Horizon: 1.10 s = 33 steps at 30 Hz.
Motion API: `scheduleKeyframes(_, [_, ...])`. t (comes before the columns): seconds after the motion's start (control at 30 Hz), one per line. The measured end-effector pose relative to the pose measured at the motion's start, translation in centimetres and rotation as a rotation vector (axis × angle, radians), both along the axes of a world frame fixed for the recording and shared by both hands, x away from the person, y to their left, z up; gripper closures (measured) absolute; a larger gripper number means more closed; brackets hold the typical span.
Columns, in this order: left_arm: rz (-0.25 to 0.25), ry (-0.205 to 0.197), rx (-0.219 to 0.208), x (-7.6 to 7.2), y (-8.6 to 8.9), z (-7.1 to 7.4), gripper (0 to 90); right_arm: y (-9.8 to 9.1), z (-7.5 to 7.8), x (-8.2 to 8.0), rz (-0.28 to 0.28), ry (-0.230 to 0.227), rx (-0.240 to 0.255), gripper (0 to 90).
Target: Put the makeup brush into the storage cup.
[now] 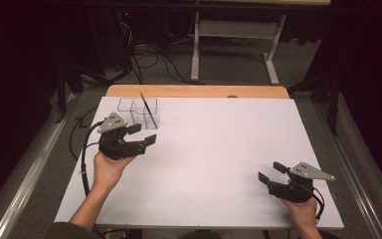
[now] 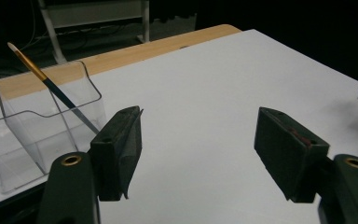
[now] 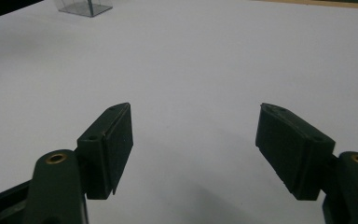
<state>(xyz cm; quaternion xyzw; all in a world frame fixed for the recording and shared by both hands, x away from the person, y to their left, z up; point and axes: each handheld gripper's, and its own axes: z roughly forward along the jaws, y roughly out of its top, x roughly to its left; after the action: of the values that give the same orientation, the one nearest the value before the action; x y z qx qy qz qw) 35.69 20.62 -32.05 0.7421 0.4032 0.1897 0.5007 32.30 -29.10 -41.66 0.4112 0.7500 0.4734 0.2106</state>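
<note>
Standing wide apart with nothing between its jaws, the left gripper (image 1: pixel 145 134) hovers over the white table (image 1: pixel 214 149) just beside a clear plastic organizer (image 1: pixel 138 112) near the table's far left corner. In the left gripper view (image 2: pixel 198 140) its nearer jaw sits close to the organizer's (image 2: pixel 42 126) front wall without touching it. A paintbrush (image 1: pixel 148 110) leans tilted inside one compartment of the organizer, bristle tip up (image 2: pixel 51 86) and handle end resting at the bottom. Well apart, at the near right of the table, the right gripper (image 1: pixel 272 173) is likewise released, jaws spread and empty (image 3: pixel 196 135), over bare table surface. A wooden strip (image 1: pixel 199 91) borders the far edge.
</note>
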Motion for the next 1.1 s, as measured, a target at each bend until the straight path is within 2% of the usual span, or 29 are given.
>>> scheduleKeyframes(0.53, [-0.016,0.015,0.0,-0.8,-0.2,-0.9,32.5,0.0,0.0,0.0,0.001,0.0,0.002,29.2])
scheduleKeyframes(0.83, [-0.031,0.028,-0.014,-1.3,-0.6,-1.6,32.4,0.0,0.0,0.0,0.0,0.002,0.003,29.3])
scheduleKeyframes(1.1, [-0.04,0.024,-0.011,-1.6,-1.3,-2.1,32.4,0.0,0.0,0.0,0.002,0.0,0.003,29.3])
